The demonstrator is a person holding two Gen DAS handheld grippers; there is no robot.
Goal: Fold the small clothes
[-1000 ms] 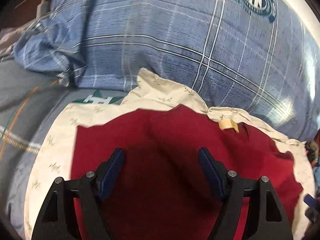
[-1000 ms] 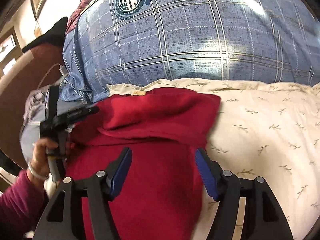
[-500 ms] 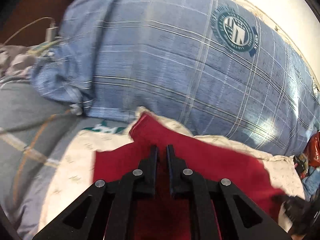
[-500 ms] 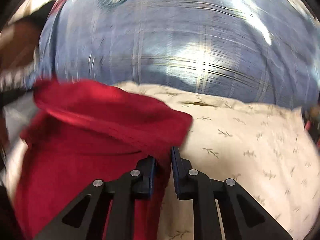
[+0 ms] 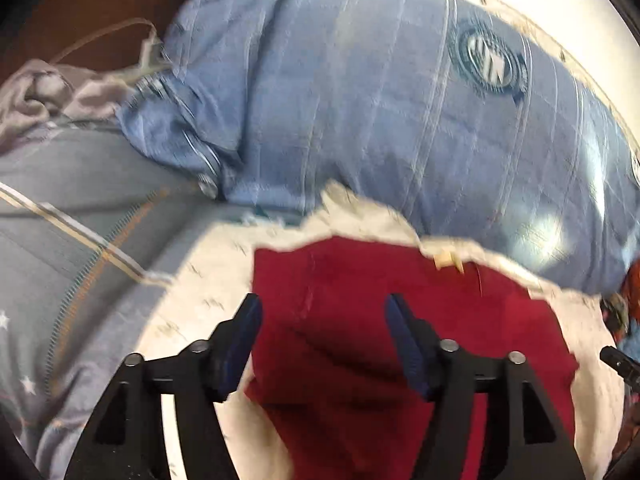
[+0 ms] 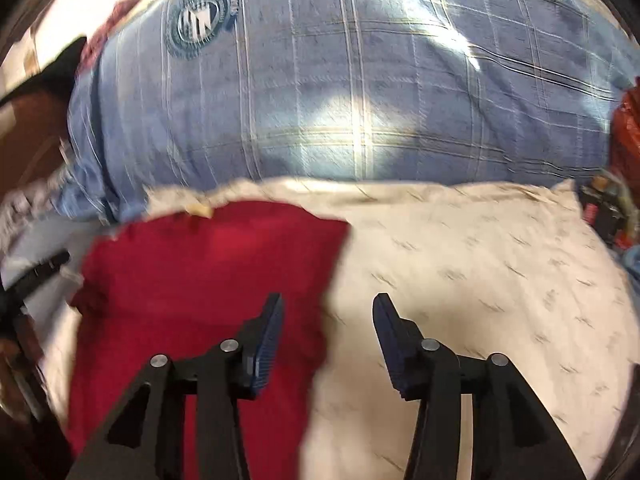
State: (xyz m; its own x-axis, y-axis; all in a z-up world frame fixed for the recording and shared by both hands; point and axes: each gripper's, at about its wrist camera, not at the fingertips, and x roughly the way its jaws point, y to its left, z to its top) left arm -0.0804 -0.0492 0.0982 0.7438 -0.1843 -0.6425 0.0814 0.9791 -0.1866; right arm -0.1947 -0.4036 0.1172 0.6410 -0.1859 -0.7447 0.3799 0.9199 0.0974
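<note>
A red garment (image 5: 360,300) lies flat on a cream patterned cloth (image 5: 200,280), with a tan tag at its far edge. My left gripper (image 5: 322,312) is open and empty above the garment's left part. In the right wrist view the red garment (image 6: 208,280) lies at the left on the cream cloth (image 6: 480,260). My right gripper (image 6: 328,312) is open and empty over the garment's right edge. The left gripper's tip (image 6: 36,272) shows at the far left there.
A big blue plaid pillow (image 5: 380,120) with a round crest lies just behind the cloth; it also shows in the right wrist view (image 6: 360,80). A grey blanket (image 5: 60,260) lies at the left. Dark and red items (image 6: 612,200) sit at the right edge.
Both grippers were shut on the red garment half a second ago; both have opened and let it go. The garment now lies flat, folded over.
</note>
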